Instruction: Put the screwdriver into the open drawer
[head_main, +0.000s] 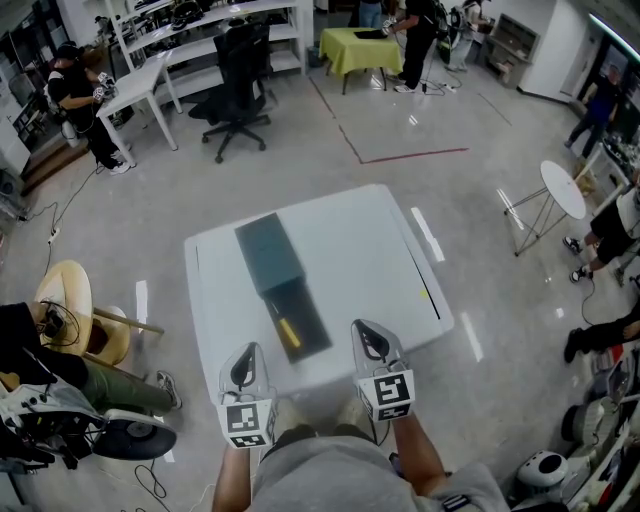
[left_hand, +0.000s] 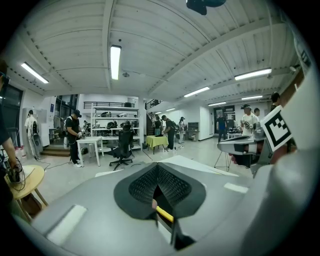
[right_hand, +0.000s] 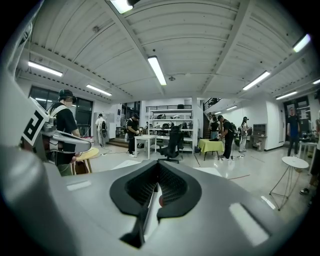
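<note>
The yellow-handled screwdriver (head_main: 287, 331) lies in the open dark drawer (head_main: 312, 322), at two o'clock from the left gripper (head_main: 245, 360). It is probably light and rigid (the shaft likely slick), so pinch the handle. The left gripper and the right gripper (head_main: 367, 340) are both pressed together, empty.

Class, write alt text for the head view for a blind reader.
A yellow-handled screwdriver lies in the open drawer of a dark cabinet on a white table; the left tongs and right tongs are held shut at its near edge.
</note>
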